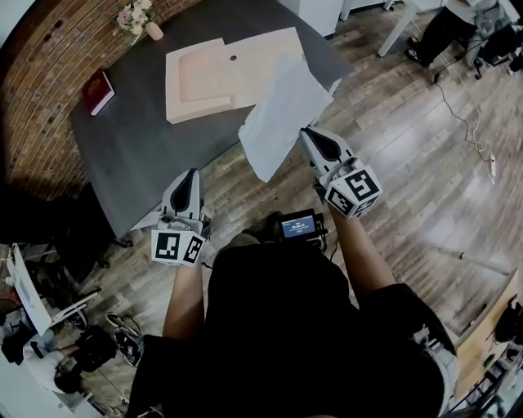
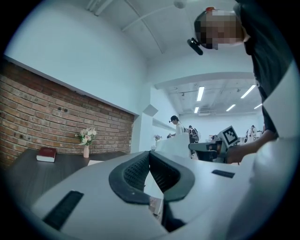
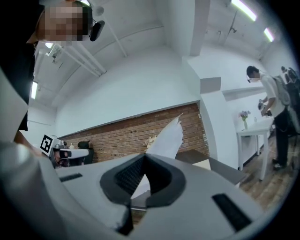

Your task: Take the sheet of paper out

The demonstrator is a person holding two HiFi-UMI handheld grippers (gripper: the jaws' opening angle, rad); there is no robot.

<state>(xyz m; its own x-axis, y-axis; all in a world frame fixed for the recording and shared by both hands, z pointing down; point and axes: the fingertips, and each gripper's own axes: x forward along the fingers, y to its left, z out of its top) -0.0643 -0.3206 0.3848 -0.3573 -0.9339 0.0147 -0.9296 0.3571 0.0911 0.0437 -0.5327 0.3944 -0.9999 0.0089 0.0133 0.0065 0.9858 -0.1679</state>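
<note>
Currently the right gripper [image 3: 144, 157] has its jaws pressed together on one edge of the sheet of paper [image 3: 166, 140]. The sheet stands up from the pinch and ends in a bent corner against the brick wall. Pinching at the edge leaves nearly the whole sheet free, which in my judgement suits drawing it clear without creasing it.

From the head view, the right gripper [image 1: 304, 132] carries the sheet [image 1: 282, 110] in the air above the near right corner of the dark table [image 1: 139, 147]. The sheet's long axis runs roughly along the table's right edge. Its far end points toward the back of the table and its near corner hangs out over the wooden floor. One side curls slightly, so it is not held flat.

The left gripper [image 2: 150, 153] has its jaw tips together with nothing between them. It sits level off the table's near edge [image 1: 193, 173], well apart from the sheet, and I judge it to be idle.

A beige folder [image 1: 204, 77] lies open and flat on the table. The sheet crosses its right part in the picture, but I judge it lifted clear. A red book [image 1: 96, 90] and a vase of flowers [image 1: 137, 18] stand at the far left, out of the way.
</note>
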